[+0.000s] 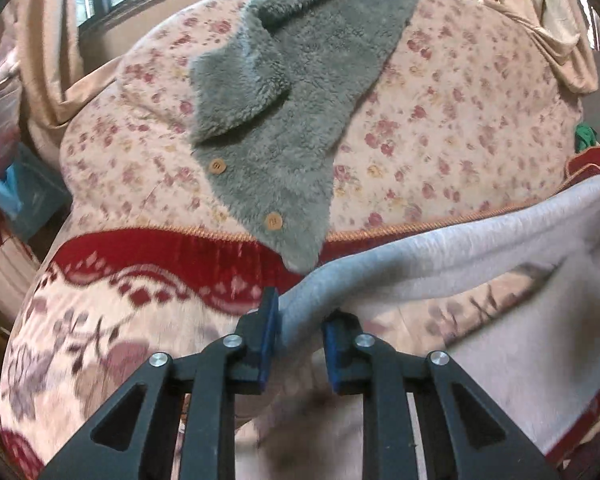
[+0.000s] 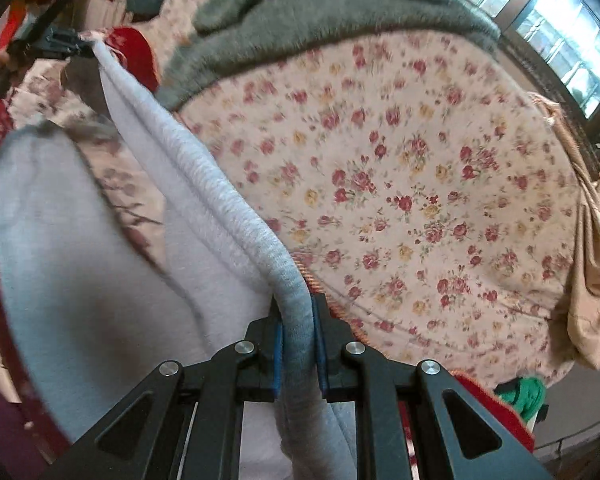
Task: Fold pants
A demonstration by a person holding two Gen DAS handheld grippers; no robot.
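1. Left wrist view: the left gripper (image 1: 300, 344) sits at the bottom centre of the frame, its jaws closed on a bunched edge of the light grey pants (image 1: 440, 256), which run from there up toward the right edge of the frame.
2. Same view: below that raised edge the rest of the pants hangs and spreads over the lower right, partly blurred, above the red patterned blanket (image 1: 172, 256) on the bed.
3. Same view: a grey-green fleece garment (image 1: 284, 92) with two wooden buttons (image 1: 217, 166) lies on the floral bedsheet (image 1: 460, 120) in the upper centre, its lower tip near the held edge; whether they touch I cannot tell.
4. Right wrist view: the right gripper (image 2: 298, 344) at bottom centre has its jaws closed on a thick rolled edge of the pants, probably the waistband or a side seam.
5. Same view: that edge stretches as a band to the upper left of the frame, where the left gripper holds its far end; the pants are strung between the two, lifted off the bed.
6. Judgement: the step in hand looks like lifting and spreading the pants before a fold.
7. Next, I think, the two ends must be lowered together onto bare bedsheet, kept taut and clear of the fleece garment, so the legs lie flat
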